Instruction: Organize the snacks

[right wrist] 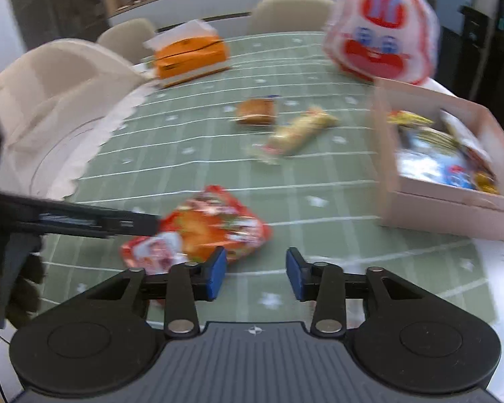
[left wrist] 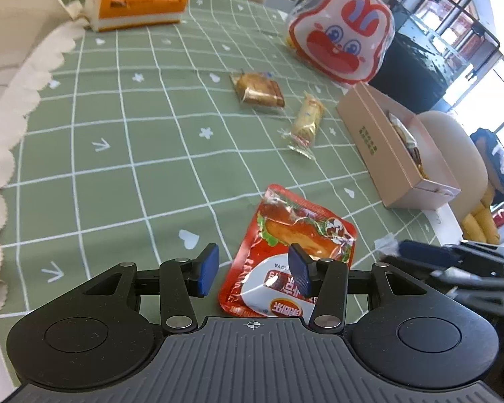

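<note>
A red snack packet (left wrist: pixel 290 252) lies flat on the green checked tablecloth (left wrist: pixel 134 168), just ahead of my open left gripper (left wrist: pixel 254 270); its right finger hangs over the packet. The packet also shows in the right wrist view (right wrist: pixel 205 228), left of my open, empty right gripper (right wrist: pixel 256 273). A brown cake packet (left wrist: pixel 258 92) (right wrist: pixel 257 111) and a yellow wafer packet (left wrist: pixel 306 122) (right wrist: pixel 300 131) lie farther out. A pink cardboard box (left wrist: pixel 391 149) (right wrist: pixel 430 198) at the right holds several snacks.
A rabbit-face snack bag (left wrist: pixel 342 38) (right wrist: pixel 383 27) stands at the far right behind the box. An orange tissue box (left wrist: pixel 136 1) (right wrist: pixel 190 55) sits at the far left. The tablecloth's lace edge (left wrist: pixel 20 107) runs along the left. Chairs surround the table.
</note>
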`<state>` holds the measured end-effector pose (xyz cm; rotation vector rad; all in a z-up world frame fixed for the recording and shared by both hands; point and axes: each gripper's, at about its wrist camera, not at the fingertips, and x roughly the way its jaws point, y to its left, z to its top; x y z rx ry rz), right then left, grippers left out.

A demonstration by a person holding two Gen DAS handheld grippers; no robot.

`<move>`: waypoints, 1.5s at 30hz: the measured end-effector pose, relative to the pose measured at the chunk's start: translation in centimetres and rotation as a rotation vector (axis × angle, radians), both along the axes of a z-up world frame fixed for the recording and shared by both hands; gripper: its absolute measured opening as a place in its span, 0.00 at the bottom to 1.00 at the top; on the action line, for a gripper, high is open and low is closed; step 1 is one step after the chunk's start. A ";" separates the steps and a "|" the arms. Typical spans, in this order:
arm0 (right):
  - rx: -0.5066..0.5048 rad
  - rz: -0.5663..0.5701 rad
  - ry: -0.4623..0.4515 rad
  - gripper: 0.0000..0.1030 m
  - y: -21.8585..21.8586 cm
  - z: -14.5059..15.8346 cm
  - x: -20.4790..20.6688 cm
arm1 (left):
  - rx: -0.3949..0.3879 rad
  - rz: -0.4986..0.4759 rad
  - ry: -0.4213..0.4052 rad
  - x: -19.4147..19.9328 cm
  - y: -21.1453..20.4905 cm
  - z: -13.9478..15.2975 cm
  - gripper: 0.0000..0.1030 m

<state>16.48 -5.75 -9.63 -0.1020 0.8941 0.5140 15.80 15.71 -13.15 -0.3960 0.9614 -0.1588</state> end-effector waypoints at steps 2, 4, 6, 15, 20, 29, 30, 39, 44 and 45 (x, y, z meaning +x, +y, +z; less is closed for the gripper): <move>-0.021 0.035 -0.015 0.32 1.8 -0.8 -0.3 | 0.001 0.003 0.007 0.2 0.0 -0.3 0.49; -0.075 0.052 0.007 0.31 3.1 -2.2 -0.2 | -0.001 0.002 0.006 0.3 0.1 -0.3 0.50; -0.084 0.044 0.012 0.30 3.3 -3.1 -0.6 | -0.009 -0.006 0.003 0.3 0.4 -0.4 0.50; -0.078 0.067 0.011 0.30 2.9 -3.4 -0.8 | -0.130 -0.085 0.001 1.5 -0.8 -1.2 0.58; -0.062 0.054 0.017 0.30 1.5 -3.4 -1.1 | -0.185 -0.137 0.019 1.3 -2.2 -0.1 0.60; -0.048 0.029 0.049 0.30 -1.7 -3.7 -3.3 | -0.025 -0.237 -0.048 -0.1 -7.5 2.7 0.59; -0.060 0.033 0.036 0.30 -1.8 -3.8 -3.7 | 0.002 -0.232 -0.040 0.1 -7.9 2.5 0.58; -0.073 0.024 0.003 0.30 -2.1 -3.7 -4.6 | 0.009 -0.223 -0.013 0.8 -7.9 1.0 0.53; -0.085 0.026 -0.019 0.30 -2.0 -3.7 -5.0 | -0.051 -0.206 0.009 0.9 -7.1 -0.2 0.45; -0.091 0.028 -0.024 0.30 -2.0 -3.7 -5.1 | -0.068 -0.204 0.012 0.9 -7.0 -0.3 0.44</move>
